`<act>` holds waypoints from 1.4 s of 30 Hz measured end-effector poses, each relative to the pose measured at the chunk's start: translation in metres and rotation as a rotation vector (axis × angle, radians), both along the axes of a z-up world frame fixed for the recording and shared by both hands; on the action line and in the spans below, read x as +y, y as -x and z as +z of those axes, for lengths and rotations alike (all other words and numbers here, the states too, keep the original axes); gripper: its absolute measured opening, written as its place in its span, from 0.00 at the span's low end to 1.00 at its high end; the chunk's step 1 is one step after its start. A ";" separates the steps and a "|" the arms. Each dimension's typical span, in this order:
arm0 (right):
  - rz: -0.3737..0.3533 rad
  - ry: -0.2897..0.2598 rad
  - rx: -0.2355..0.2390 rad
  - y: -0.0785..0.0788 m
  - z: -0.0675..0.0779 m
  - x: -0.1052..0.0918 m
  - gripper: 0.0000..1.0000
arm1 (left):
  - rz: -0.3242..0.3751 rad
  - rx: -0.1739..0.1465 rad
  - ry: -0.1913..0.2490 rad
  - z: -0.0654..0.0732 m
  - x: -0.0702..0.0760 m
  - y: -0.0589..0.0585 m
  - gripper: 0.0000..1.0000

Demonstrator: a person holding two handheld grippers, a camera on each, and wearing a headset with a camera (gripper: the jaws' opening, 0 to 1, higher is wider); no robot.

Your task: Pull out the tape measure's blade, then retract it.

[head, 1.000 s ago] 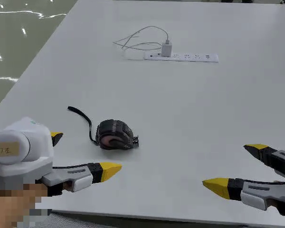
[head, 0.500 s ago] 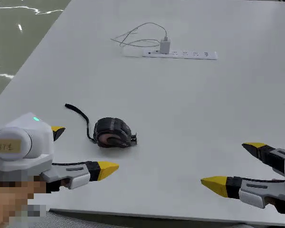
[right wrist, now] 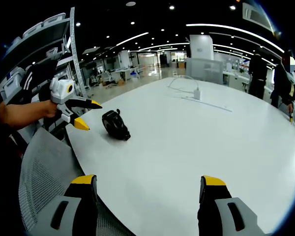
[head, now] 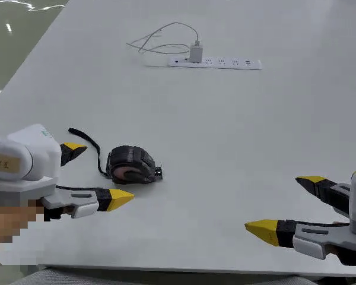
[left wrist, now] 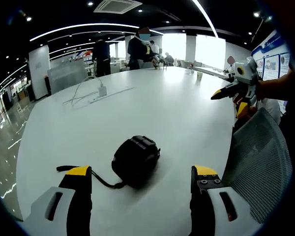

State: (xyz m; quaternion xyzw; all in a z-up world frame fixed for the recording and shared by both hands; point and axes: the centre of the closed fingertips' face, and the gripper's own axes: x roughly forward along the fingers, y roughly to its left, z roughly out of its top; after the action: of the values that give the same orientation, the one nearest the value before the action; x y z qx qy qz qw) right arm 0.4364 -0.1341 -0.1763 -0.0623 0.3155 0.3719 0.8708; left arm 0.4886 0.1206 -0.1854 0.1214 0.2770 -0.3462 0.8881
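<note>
Hovering at the lower right of the head view, the right gripper (head: 282,202) is gaping empty. At the lower left, the left gripper (head: 107,171) is likewise spreading its 2 yellow-tipped jaws, gripping nothing. Just ahead of that opening, untouched, the tape measure (head: 132,165) is lying on its side on the smooth white table (head: 237,130), its black wrist strap (head: 86,138) trailing left. The round, ribbed, rubbery-looking case is probably offering firm purchase across its rim. The thin, springy blade is, I judge, best pinched at its end hook (head: 158,173). Farther up, a white power strip (head: 216,62) is lying.
</note>
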 end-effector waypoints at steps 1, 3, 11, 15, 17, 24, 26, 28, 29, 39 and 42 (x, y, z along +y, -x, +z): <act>-0.001 0.001 0.000 0.000 0.000 0.000 0.85 | -0.036 -0.006 -0.015 -0.001 -0.002 -0.001 0.79; -0.003 0.001 0.001 0.000 0.001 -0.001 0.84 | -0.052 -0.001 -0.024 -0.003 -0.002 -0.004 0.77; -0.007 0.007 0.005 -0.001 0.001 -0.002 0.84 | -0.233 0.013 -0.032 -0.014 -0.014 -0.015 0.64; -0.005 0.012 0.011 -0.001 0.000 -0.001 0.84 | -0.298 0.005 -0.050 -0.019 -0.020 -0.021 0.61; -0.006 0.012 0.011 -0.001 0.001 -0.001 0.84 | -0.320 0.008 -0.069 -0.023 -0.020 -0.026 0.60; -0.007 0.014 0.015 -0.002 0.001 0.000 0.84 | -0.441 0.050 -0.145 -0.039 -0.022 -0.022 0.54; -0.006 0.016 0.016 -0.003 0.000 0.000 0.84 | -0.465 0.050 -0.140 -0.039 -0.026 -0.021 0.52; -0.005 0.016 0.019 -0.003 0.000 0.002 0.84 | -0.471 0.044 -0.146 -0.040 -0.028 -0.023 0.52; -0.005 0.016 0.020 -0.003 0.000 0.002 0.84 | -0.475 0.047 -0.143 -0.040 -0.029 -0.024 0.52; -0.004 0.013 0.018 -0.005 0.001 0.004 0.84 | -0.491 0.043 -0.153 -0.045 -0.033 -0.031 0.42; -0.004 0.013 0.020 -0.005 0.001 0.004 0.84 | -0.489 0.037 -0.156 -0.044 -0.033 -0.033 0.38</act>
State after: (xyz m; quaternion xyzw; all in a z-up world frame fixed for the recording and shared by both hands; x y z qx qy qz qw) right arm 0.4410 -0.1297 -0.1758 -0.0636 0.3266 0.3687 0.8680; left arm 0.5217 0.0878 -0.2298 0.2465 0.2814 -0.5306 0.7606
